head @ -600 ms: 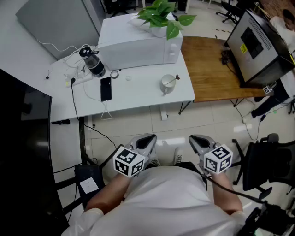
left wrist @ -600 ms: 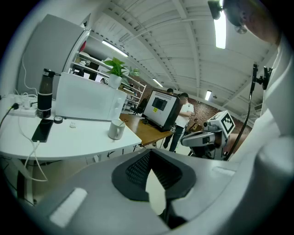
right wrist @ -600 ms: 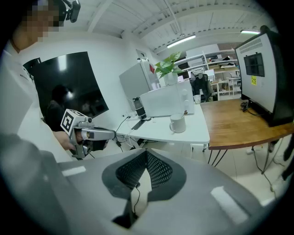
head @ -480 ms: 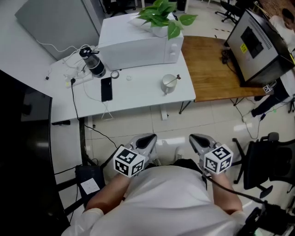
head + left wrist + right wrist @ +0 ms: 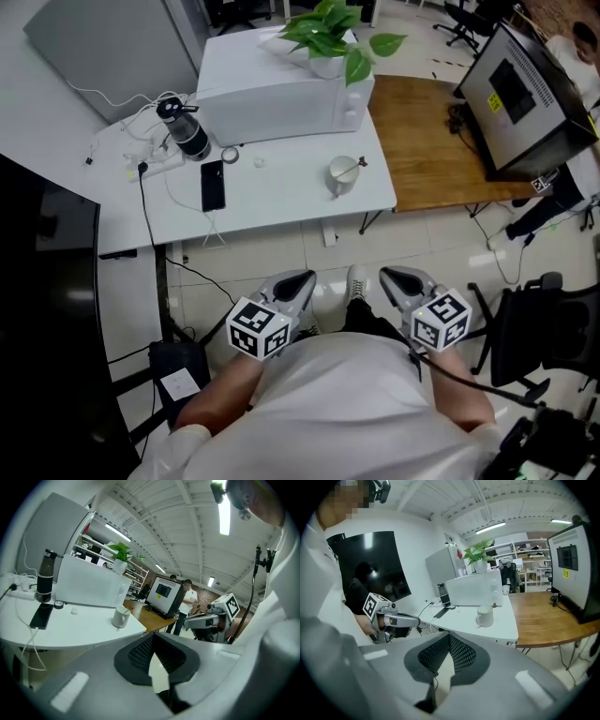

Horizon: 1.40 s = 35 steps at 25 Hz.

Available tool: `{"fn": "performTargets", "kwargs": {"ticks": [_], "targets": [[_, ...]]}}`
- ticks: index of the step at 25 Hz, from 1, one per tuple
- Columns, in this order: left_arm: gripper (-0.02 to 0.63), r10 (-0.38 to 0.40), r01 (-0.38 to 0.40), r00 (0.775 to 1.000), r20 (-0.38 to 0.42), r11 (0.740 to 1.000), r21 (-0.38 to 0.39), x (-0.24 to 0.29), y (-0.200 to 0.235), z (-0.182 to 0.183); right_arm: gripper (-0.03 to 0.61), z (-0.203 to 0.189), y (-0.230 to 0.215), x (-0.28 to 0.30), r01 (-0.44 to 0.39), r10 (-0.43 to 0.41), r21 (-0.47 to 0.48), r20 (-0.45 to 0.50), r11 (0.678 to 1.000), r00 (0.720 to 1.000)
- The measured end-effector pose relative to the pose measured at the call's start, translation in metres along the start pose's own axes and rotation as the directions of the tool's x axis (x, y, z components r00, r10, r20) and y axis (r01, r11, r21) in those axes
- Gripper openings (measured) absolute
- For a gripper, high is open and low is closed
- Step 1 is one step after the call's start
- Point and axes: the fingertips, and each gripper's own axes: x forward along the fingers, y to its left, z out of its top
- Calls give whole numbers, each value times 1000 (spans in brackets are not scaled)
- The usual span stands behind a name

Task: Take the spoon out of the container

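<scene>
Nothing of the task is done yet, judging by how things lie. The spoon [image 5: 354, 165] sits inside the white mug [image 5: 342, 175], its handle leaning out over the rim toward the desk's right edge. The mug stands on the white desk [image 5: 281, 197] close to that right edge, between the white box-shaped appliance [image 5: 281, 94] at the back and the front right corner, with bare desk all round it. A dark phone [image 5: 213, 184] and a bottle [image 5: 187, 131] lie well apart from it, toward the desk's left side. Both grippers are far from the mug: the person stands back from the desk's front edge with open floor between, and holds the left gripper [image 5: 298, 283] and the right gripper [image 5: 394, 280] side by side close to the body, both pointing toward the desk and tilted a little downward. In the left gripper view the jaws meet at their tips with nothing between them, and the right gripper view shows the same, so both are closed and empty. What is left is probably everything: stepping up to the desk, opening one pair of jaws, closing on the spoon handle, perhaps steadying the mug with the other gripper, and lifting the spoon clear.
</scene>
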Motion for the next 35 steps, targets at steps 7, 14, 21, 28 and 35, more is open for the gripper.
{"fn": "performTargets", "kwargs": {"ticks": [7, 14, 21, 28, 35], "targets": [[3, 26, -26, 999, 24, 1000, -10, 24, 15, 15, 8, 18, -30, 18, -39, 39, -23, -7, 999, 999], [3, 63, -63, 997, 50, 998, 6, 76, 33, 50, 8, 51, -85, 40, -98, 96, -94, -22, 991, 995], [3, 109, -109, 993, 35, 994, 20, 129, 50, 80, 8, 81, -140, 58, -181, 175, -126, -54, 975, 983], [5, 188, -185, 979, 78, 982, -38, 163, 66, 107, 8, 92, -192, 74, -236, 227, -108, -89, 966, 970], [5, 238, -239, 968, 75, 971, 12, 173, 79, 116, 8, 101, -203, 88, -277, 266, -117, -101, 954, 959]]}}
